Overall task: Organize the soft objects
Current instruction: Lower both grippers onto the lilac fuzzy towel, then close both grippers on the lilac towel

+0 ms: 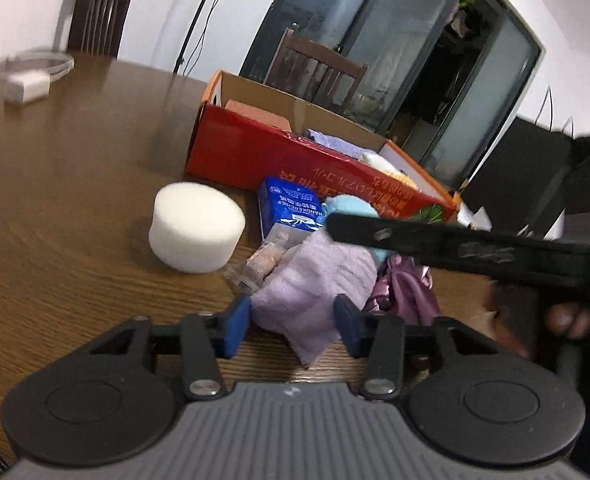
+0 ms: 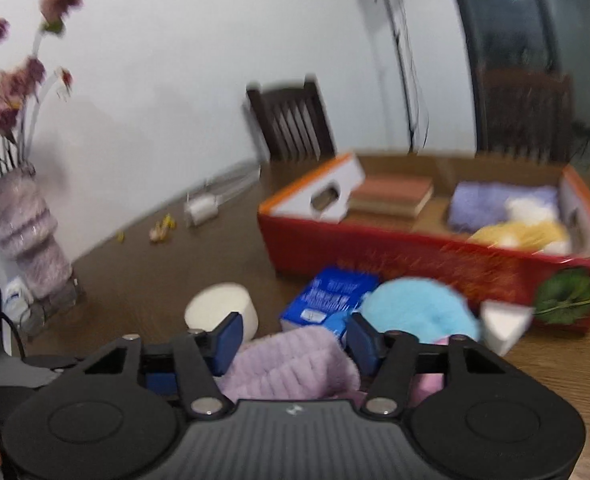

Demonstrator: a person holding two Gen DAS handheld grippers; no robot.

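Brown wood-grain table (image 1: 75, 208) fills both views, with white walls, dark chairs and a glass door behind it. Your left gripper (image 1: 293, 330) has the lilac towel (image 1: 315, 288) between its blue pads, which touch the cloth on both sides, so it grasps one end of the towel. Your right gripper (image 2: 293, 344) also has the same lilac towel (image 2: 287, 364) between its fingers and closes on it. The towel lies in a small heap in the middle of the table, just in front of the red cardboard box (image 1: 279, 152). Beside it you see a white foam cylinder (image 1: 197, 226), a blue tissue pack (image 1: 289, 208), a light blue fluffy piece (image 2: 415, 308), a purple satin cloth (image 1: 405, 290) and a small wrapped packet (image 1: 261, 266). Inside the box (image 2: 375, 248) already lie a violet cloth (image 2: 483, 202) and yellow and white soft things (image 2: 523, 228). A vase with flowers (image 2: 27, 224) stands near the table's far left edge in the right wrist view.
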